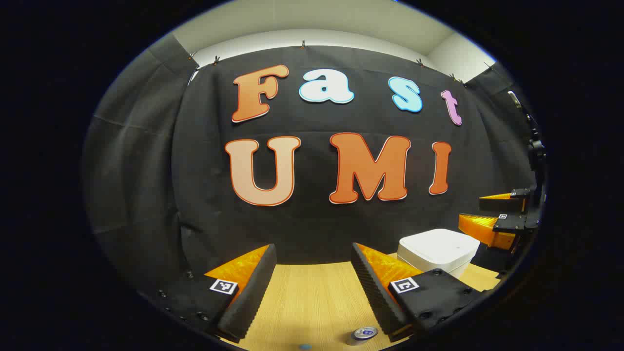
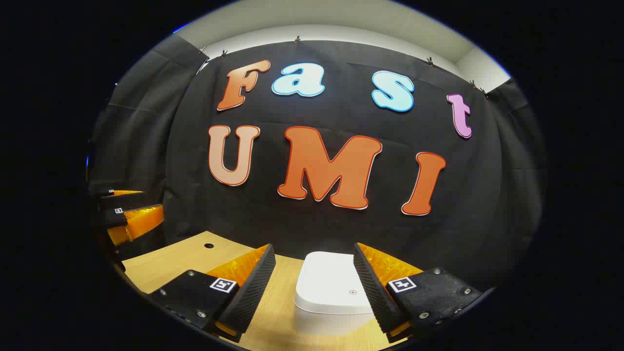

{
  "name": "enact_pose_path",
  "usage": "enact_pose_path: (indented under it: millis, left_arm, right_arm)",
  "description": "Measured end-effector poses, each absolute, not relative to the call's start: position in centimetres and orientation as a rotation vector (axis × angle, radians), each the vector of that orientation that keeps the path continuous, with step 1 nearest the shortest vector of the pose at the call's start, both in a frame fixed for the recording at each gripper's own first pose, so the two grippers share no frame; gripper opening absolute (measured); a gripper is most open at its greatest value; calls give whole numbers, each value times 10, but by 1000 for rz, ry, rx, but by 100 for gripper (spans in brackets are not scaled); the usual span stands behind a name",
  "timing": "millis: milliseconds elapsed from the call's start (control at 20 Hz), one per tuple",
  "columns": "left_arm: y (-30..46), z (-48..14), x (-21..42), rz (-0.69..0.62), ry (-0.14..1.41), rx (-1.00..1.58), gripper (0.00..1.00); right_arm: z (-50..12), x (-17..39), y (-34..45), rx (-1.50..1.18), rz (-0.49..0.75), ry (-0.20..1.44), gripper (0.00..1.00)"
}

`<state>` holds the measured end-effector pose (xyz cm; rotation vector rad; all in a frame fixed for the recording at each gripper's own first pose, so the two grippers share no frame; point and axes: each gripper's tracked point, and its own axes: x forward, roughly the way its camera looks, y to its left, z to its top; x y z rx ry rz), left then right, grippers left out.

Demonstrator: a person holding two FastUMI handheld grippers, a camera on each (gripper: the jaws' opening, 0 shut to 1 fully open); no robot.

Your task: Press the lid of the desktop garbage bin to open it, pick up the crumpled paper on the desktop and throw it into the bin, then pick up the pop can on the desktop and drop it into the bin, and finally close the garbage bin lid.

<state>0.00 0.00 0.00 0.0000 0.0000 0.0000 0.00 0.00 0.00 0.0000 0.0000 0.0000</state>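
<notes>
Can (image 1: 364,334) at the table's near edge: light, dentable, grip mid-body; both tools (image 1: 312,287) (image 2: 314,287) released, bin (image 2: 333,291) lid shut

Can (image 1: 364,335) cut off at bottom edge, top alone visible. Bin (image 2: 331,297) base cropped, right side hidden behind fingers (image 2: 373,287).

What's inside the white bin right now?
Can't tell: the bin has its lid down, hiding the inside. The can stands outside on the table.
</notes>
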Motion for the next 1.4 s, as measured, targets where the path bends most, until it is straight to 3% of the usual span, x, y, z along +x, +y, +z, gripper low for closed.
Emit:
enact_pose_path:
  millis: [550, 900, 1000, 1050, 1400]
  left_arm:
    - [-2, 0, -3, 2, 1, 13, 98]
    - [-4, -1, -5, 5, 6, 27, 98]
    - [-3, 0, -6, 9, 6, 27, 98]
    - [-4, -1, -6, 11, 4, 27, 98]
    - [-3, -3, -5, 28, 11, 28, 100]
  right_arm:
    - [-9, 3, -33, 17, -67, 33, 96]
    - [-14, 7, -49, 17, -87, 40, 83]
    - [-16, 11, -50, 18, -77, 42, 74]
    - [-18, 13, -49, 22, -68, 51, 65]
    - [-51, 31, -54, 4, -54, 131, 23]
